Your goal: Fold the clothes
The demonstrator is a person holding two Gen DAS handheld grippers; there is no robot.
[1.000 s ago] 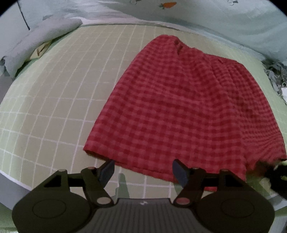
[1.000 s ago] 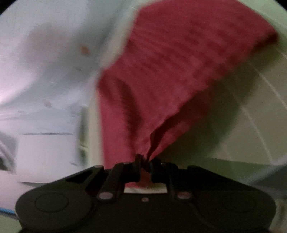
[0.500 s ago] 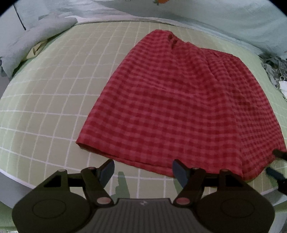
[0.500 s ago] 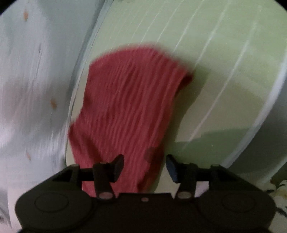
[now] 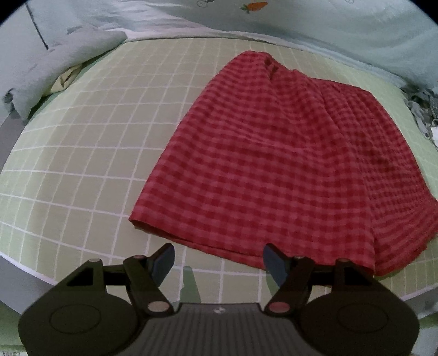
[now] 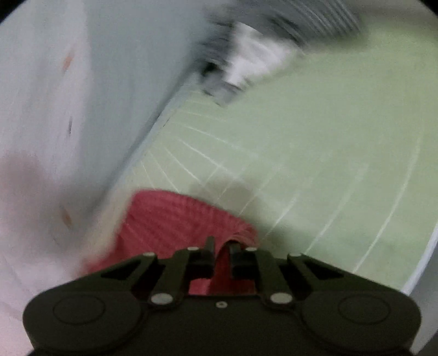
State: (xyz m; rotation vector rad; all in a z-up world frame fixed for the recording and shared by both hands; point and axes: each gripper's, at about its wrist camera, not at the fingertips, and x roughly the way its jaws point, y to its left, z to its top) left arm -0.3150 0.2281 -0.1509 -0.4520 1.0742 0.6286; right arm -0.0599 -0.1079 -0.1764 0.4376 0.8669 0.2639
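A red checked garment [image 5: 287,153] lies spread flat on the green grid mat [image 5: 82,142], its hem toward me. My left gripper [image 5: 219,260] is open and empty, hovering just in front of the hem without touching it. In the blurred right wrist view, my right gripper [image 6: 220,246] has its fingers nearly together, with a fold of the red garment [image 6: 175,219] between them at one edge.
A pale blue sheet with carrot prints [image 5: 301,16] runs along the mat's far side. A grey-blue folded cloth [image 5: 54,63] lies at the far left. A grey and white heap [image 5: 421,109] sits at the far right edge. The mat's front edge [image 5: 27,268] is close.
My right gripper let go of the garment, swung round and has closed on its edge again. The garment now lies flatter. My left gripper stayed open by the hem and shifted a little to the left.
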